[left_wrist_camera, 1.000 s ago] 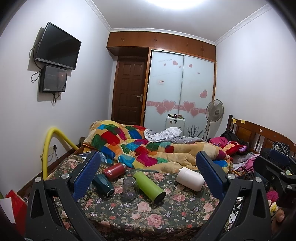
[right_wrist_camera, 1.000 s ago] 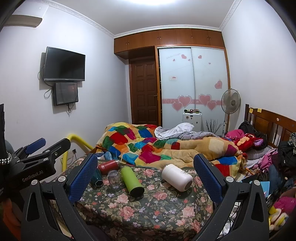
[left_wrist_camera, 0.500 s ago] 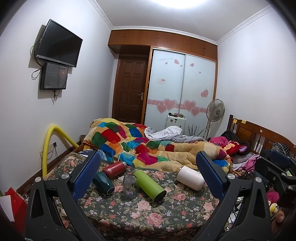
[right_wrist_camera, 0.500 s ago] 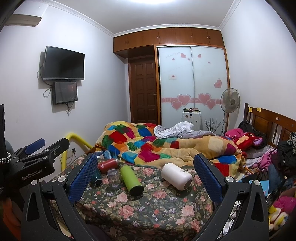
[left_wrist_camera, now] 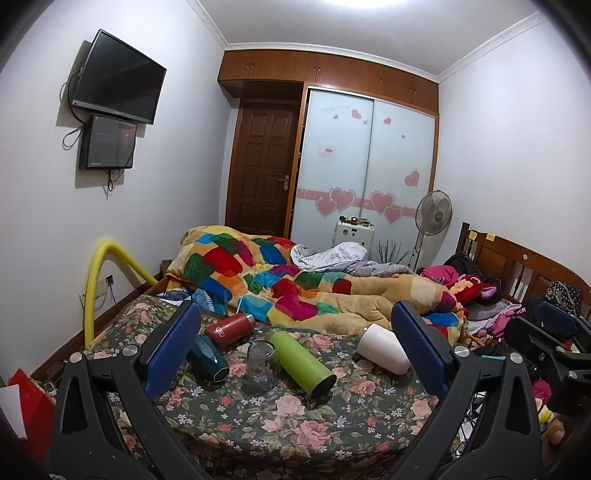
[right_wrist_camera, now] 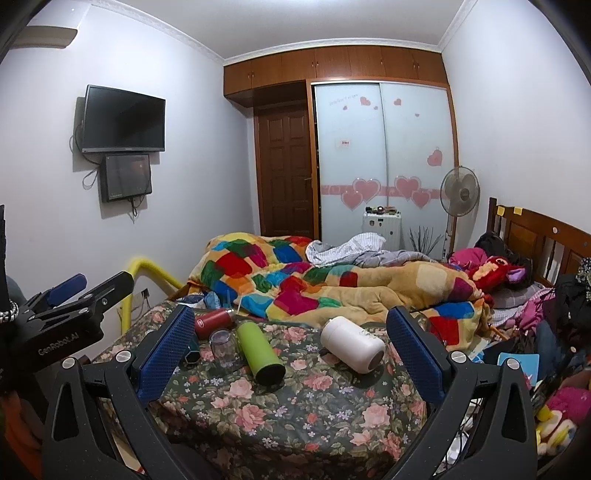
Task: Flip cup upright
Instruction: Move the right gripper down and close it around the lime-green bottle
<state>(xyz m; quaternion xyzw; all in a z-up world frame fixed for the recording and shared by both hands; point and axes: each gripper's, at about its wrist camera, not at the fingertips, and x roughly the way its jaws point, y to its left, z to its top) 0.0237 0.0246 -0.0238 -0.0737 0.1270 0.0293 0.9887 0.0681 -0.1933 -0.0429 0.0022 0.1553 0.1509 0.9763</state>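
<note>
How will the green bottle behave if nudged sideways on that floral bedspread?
The green bottle lies on its side, so it will likely roll. The soft floral bedspread may damp that. It looks rigid, and a roll could bump the clear cup beside it.

The left blue pad (right_wrist_camera: 166, 354) half hides the dark cup (right_wrist_camera: 192, 358).

Bright, even room light in both views, pouring from a ceiling lamp (left_wrist_camera: 373, 3) blown out to pure white at the top edge, high above the jaws. Shadows are soft: faint smudges under the TV (right_wrist_camera: 123, 119) on the wall off to the left of the jaws. Fisheye bending is strong, walls bowing outward, corners vignetted black. Focus holds sharp ahead of the jaws; the frame edges smear slightly.
</note>
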